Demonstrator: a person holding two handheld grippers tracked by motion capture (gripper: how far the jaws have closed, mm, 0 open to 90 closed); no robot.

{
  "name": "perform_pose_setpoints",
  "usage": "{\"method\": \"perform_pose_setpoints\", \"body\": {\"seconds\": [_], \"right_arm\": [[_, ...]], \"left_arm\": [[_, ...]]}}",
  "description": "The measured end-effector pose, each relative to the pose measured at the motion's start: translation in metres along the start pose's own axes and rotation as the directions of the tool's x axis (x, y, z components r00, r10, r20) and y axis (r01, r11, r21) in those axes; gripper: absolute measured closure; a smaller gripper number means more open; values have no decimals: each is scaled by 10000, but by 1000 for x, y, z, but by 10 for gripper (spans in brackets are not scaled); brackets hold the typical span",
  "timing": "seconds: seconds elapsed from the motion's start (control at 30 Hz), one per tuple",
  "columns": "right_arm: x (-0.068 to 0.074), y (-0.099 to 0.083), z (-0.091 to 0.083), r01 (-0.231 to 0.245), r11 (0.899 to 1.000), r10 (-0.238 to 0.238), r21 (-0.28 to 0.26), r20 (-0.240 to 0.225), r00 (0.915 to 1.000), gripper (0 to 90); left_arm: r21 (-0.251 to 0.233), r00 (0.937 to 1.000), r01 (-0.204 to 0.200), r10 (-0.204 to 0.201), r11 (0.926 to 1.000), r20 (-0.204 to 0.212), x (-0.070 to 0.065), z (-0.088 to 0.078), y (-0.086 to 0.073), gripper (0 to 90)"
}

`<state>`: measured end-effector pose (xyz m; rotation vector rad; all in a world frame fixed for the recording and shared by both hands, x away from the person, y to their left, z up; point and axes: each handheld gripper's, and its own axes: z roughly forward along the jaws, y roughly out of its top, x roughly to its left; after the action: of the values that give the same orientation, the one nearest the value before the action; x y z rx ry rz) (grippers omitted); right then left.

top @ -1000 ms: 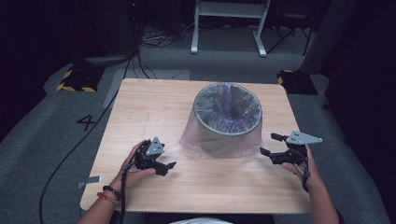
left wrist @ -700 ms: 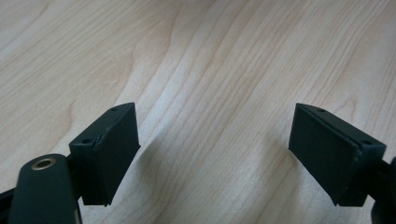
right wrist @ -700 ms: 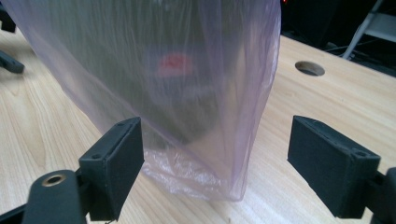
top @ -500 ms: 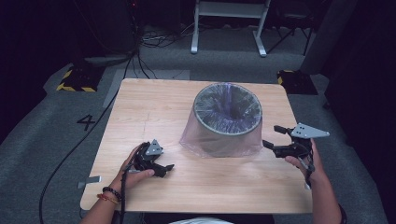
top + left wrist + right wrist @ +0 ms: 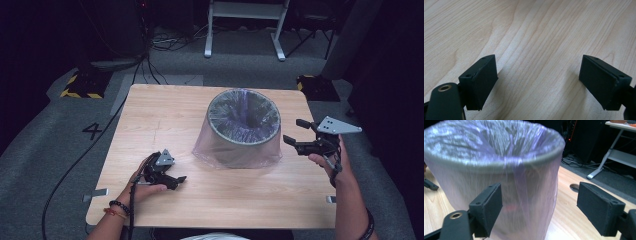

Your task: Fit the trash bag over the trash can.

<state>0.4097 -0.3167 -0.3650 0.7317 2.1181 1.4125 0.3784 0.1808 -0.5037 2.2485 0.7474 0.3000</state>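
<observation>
**Thin liner over a rigid bin: a pinch job, not a lift**

A round waste bin [image 5: 243, 131] stands near the middle of the tabletop [image 5: 165, 115], slightly toward the right, with a translucent purple-tinted bag [image 5: 499, 170] pulled down over its outside and pooling at the base. The right gripper [image 5: 300, 134] is held above the tabletop just beside the bin's right wall, jaws spread wide and aimed at the film. The left gripper [image 5: 172, 179] rests low on the near-left wood, well apart from the bin, its jaws also spread with nothing between them.

The bag looks very light, soft and slippery, and probably tears if dragged against the rim. The bin seems stiff but light enough to slide when tugged. The safest hold is likely a pinch on a loose fold of film below the rim [image 5: 539, 157], where the plastic hangs clear of the wall.
</observation>
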Motion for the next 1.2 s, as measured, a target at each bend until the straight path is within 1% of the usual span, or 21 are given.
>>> {"method": "perform_pose_setpoints", "body": {"seconds": [0.1,0.17,0.33,0.4,0.53,0.67,0.73,0.8,0.9,0.97,1.0,1.1,1.2], "right_arm": [[-2,9,-2,49,9999,-48,-131,70,10000,211],[-4,13,-3,-51,9996,52,-267,34,10000,216],[-4,25,0,56,9997,-55,-219,46,10000,220],[-3,29,3,43,9996,-46,-282,-75,10000,220],[0,37,13,187,9995,-193,-260,-220,9996,217],[1,43,24,212,9997,-215,-94,-312,9993,215],[1,45,29,198,9998,-200,-60,-407,9990,211],[2,48,34,56,10000,-56,5,-490,9988,207],[2,51,41,-6,10000,8,58,-480,9988,207],[3,54,46,-28,9999,36,169,-463,9989,207],[3,55,49,62,9998,-53,191,-473,9989,207],[6,60,57,93,9995,-77,305,-541,9985,207],[9,63,65,161,9982,-129,583,-559,9984,207]], "left_arm": [[0,10000,0,0,10000,-1,0,0,0,148],[0,10000,-4,4,10000,-5,0,0,0,148],[1,10000,-4,4,10000,-5,0,0,0,148],[0,10000,-1,1,10000,-5,0,0,0,148],[2,10000,-6,6,10000,-4,0,0,0,148],[2,10000,-2,2,10000,-3,0,0,0,148],[2,10000,2,-2,10000,-4,0,0,0,148],[1,10000,-3,3,10000,-3,0,0,0,148],[3,10000,-3,3,10000,-3,0,0,0,148],[0,10000,-1,1,10000,-5,0,0,0,148],[0,10000,3,-3,10000,2,0,0,0,148],[5,10000,1,-1,10000,-6,0,0,0,148],[0,10000,-5,5,10000,-5,0,0,0,148]]}}
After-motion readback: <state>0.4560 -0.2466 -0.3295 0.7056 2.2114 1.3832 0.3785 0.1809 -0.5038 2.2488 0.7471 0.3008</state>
